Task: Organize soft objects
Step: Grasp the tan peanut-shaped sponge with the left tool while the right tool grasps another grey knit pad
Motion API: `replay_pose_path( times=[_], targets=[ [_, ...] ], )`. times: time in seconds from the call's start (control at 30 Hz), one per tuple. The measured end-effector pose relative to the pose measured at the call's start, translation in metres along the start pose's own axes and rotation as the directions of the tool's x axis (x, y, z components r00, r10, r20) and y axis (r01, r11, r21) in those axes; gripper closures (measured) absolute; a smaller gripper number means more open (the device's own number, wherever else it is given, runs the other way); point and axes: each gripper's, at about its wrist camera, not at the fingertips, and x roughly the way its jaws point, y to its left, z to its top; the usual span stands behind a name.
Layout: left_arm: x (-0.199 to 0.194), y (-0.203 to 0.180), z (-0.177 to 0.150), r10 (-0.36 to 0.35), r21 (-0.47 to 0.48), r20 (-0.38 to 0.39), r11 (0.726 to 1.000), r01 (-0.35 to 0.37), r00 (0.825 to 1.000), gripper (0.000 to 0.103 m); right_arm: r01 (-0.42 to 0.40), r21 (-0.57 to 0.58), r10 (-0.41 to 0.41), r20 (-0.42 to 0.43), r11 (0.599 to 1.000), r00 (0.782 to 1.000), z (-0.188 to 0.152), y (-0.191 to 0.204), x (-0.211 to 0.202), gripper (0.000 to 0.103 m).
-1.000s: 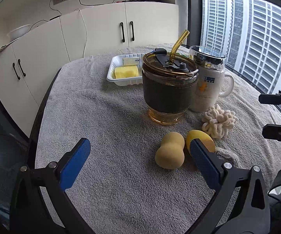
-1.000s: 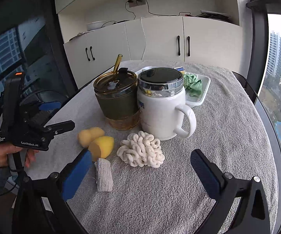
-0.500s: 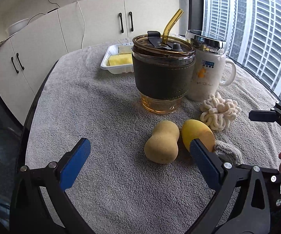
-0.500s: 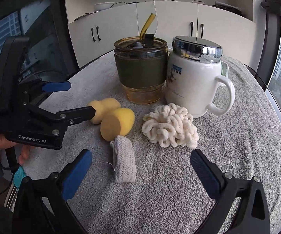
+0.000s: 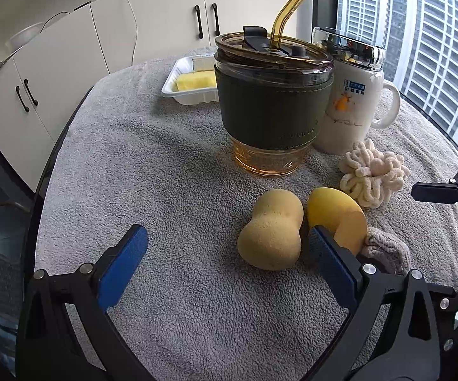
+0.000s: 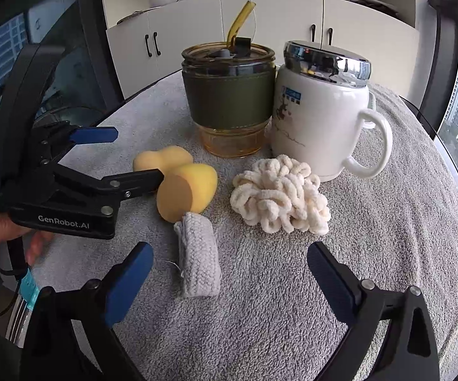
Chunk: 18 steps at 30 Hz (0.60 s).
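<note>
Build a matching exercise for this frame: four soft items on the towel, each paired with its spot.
Items:
1. peanut sponge
2. cut sponge
3. yarn bundle
4. knit roll

Places:
A. in front of the white mug
B. nearest the right tongs, against the cut sponge
C. partly behind a finger of the left tongs
D. between the peanut sponge and the yarn bundle

Pairs: 1-C, 2-D, 3-A, 4-B

Open left gripper (image 5: 225,254) near sponges (image 5: 271,230)
</note>
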Motion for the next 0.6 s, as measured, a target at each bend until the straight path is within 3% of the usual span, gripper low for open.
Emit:
replay_pose_path(
  times=[0.07, 0.13, 0.23, 0.47, 0.6],
  targets=[
    [0.002, -0.002, 0.002, -0.009, 0.009, -0.003, 1.0, 0.009, 1.0, 0.01, 0.0, -0.003, 0.0, -0.011, 1.0, 1.0, 0.0, 0.001, 0.004, 0.01],
    [0.005, -0.004, 0.004, -0.019, 0.021, -0.012, 1.0, 0.019, 1.0, 0.027, 0.003, 0.001, -0.003, -0.023, 1.0, 1.0, -0.001, 0.001, 0.008, 0.019],
    [0.01, -0.007, 0.004, -0.051, 0.029, -0.022, 0.998, 0.052, 0.998, 0.034, 0.012, 0.004, -0.012, -0.037, 1.0, 0.999, 0.0, 0.002, 0.013, 0.029],
    [0.014, -0.008, 0.003, -0.094, 0.022, -0.035, 0.995, 0.095, 0.995, 0.045, 0.013, -0.026, -0.014, -0.042, 1.0, 0.999, 0.002, 0.007, 0.018, 0.031],
    [0.013, -0.008, 0.0, -0.099, 0.009, -0.044, 0.995, 0.1, 0.994, 0.046, 0.024, -0.046, -0.025, -0.04, 0.999, 0.999, 0.003, 0.011, 0.02, 0.041]
  ],
)
